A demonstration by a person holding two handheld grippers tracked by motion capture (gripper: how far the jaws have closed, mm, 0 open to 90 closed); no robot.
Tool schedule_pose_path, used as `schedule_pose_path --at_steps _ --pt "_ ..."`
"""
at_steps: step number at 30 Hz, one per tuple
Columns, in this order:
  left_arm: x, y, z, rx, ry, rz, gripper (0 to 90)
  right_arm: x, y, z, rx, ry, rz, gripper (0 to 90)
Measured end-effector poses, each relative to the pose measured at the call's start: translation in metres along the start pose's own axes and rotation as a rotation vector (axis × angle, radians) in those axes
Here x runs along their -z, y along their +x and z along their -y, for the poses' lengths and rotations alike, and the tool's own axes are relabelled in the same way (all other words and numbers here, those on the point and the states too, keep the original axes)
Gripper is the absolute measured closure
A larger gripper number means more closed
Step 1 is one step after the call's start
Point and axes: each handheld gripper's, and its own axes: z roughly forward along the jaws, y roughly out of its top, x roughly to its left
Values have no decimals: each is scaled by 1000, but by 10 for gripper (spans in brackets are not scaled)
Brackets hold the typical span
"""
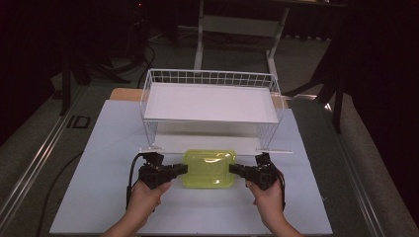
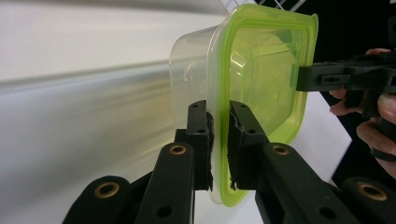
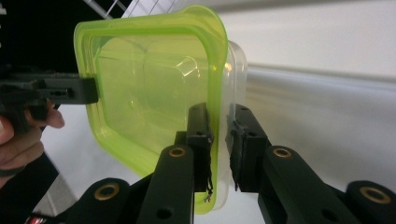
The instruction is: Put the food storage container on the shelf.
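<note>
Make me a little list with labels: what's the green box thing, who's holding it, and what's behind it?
thing held: clear container with green lid
left gripper: jaws shut on the lid's rim at one end
right gripper: jaws shut on the rim at the opposite end
container's contents: looks empty
behind it: white wire rack with a flat white shelf
underneath: pale table
hands: one hand on each gripper, at the near table edge
</note>
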Motion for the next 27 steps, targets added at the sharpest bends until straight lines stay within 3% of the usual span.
schedule_pose_path --at_steps 4,10,19,27 --pt "-7 4 -7 -4 -33 -17 812 -6 -4 -11 17 -28 32 793" --pt "-18 10 -20 -21 -74 -51 812 -18 -14 -26 0 -46 53 783" --pt "-37 22 -35 -34 -82 -91 812 -38 -28 -40 -28 -80 97 773" --pt "-56 42 -41 20 -78 -132 809 -55 -35 -48 -51 -94 133 773"
